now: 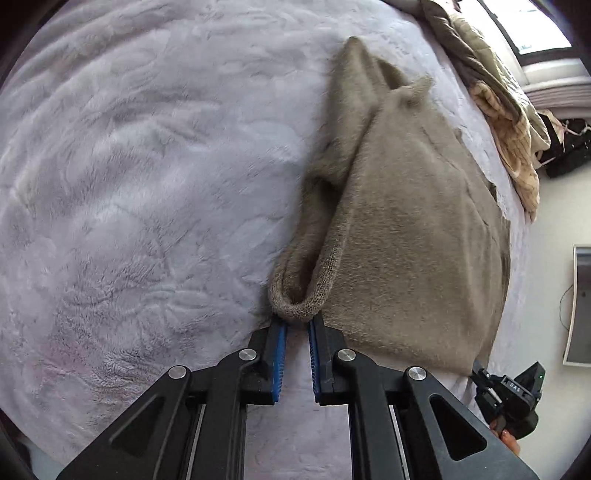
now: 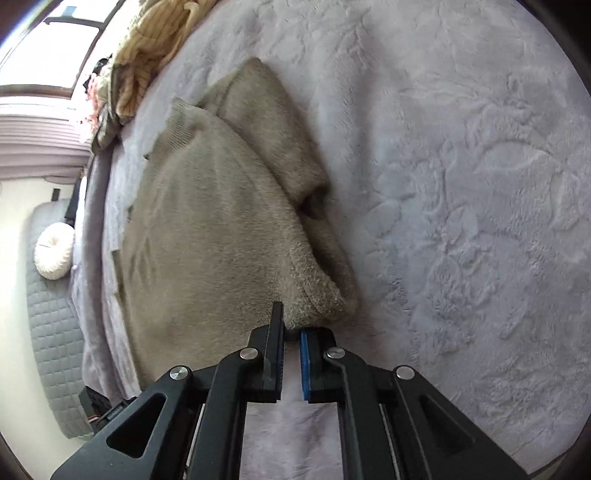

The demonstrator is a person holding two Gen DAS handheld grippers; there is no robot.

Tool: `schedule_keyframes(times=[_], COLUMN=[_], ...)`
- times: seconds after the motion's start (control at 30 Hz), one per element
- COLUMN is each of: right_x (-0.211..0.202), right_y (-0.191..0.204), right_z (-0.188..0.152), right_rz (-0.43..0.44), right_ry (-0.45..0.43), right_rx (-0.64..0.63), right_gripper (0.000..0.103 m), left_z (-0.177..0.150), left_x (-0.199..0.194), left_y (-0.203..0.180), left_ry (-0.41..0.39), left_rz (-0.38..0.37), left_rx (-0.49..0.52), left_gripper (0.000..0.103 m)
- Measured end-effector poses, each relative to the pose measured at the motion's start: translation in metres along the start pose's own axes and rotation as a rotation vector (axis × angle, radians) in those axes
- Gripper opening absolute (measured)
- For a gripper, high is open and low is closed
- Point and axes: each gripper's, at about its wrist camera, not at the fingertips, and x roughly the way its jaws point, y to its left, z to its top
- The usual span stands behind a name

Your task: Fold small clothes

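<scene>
A taupe knitted sweater (image 1: 413,236) lies on a pale lilac plush blanket (image 1: 147,184), one sleeve folded along its side. My left gripper (image 1: 296,318) is shut on the ribbed hem (image 1: 295,306) at one bottom corner, the fabric pinched between the blue pads. In the right wrist view the same sweater (image 2: 207,229) spreads to the left, and my right gripper (image 2: 291,326) is shut on its other hem corner (image 2: 325,299). The right gripper (image 1: 480,374) also shows at the sweater's far corner in the left wrist view.
A heap of olive and cream clothes (image 1: 509,122) lies at the blanket's far edge, below a window (image 1: 532,26). A grey quilted mat with a round white cushion (image 2: 55,254) lies on the floor beside the bed. Bare blanket (image 2: 461,184) stretches to the right.
</scene>
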Motion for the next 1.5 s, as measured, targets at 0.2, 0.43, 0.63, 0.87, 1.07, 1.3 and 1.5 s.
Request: schedule_keyframes(times=[0.2, 0.43, 0.63, 0.87, 1.07, 1.3, 1.5], right_x=[-0.007, 0.007, 0.079, 0.125, 0.168, 0.178, 0.151], right_y=[0.012, 0.074, 0.17, 0.28, 0.339, 0.323, 0.282], right_z=[-0.007, -0.056, -0.114, -0.154, -0.173, -0.183, -0.164], right_rz=[-0.032, 0.11, 0.224, 0.095, -0.17, -0.163, 0.107], right_ry=[0.007, 0.142, 0.332, 0.316, 0.2, 0.292, 0.348], right_rx=[-0.026, -0.128, -0.239, -0.548, -0.79, -0.822, -0.524], right_gripper=[0.012, 0.021, 0.051, 0.051, 0.03, 0.005, 0.02], left_z=[-0.009, -0.011, -0.016, -0.022, -0.017, -0.023, -0.023], left_x=[-0.022, -0.045, -0.059, -0.08, -0.079, -0.1, -0.101], left_y=[0.006, 0.015, 0.024, 0.047, 0.083, 0.102, 0.114], left_ry=[-0.034, -0.069, -0.107, -0.175, -0.108, -0.165, -0.171], left_rz=[0.083, 0.152, 0.269, 0.338, 0.364, 0.301, 0.267], left_rx=[0.073, 0.087, 0.093, 0.104, 0.061, 0.047, -0.015], left_gripper=[0.013, 0.014, 0.086, 0.086, 0.086, 0.086, 0.086])
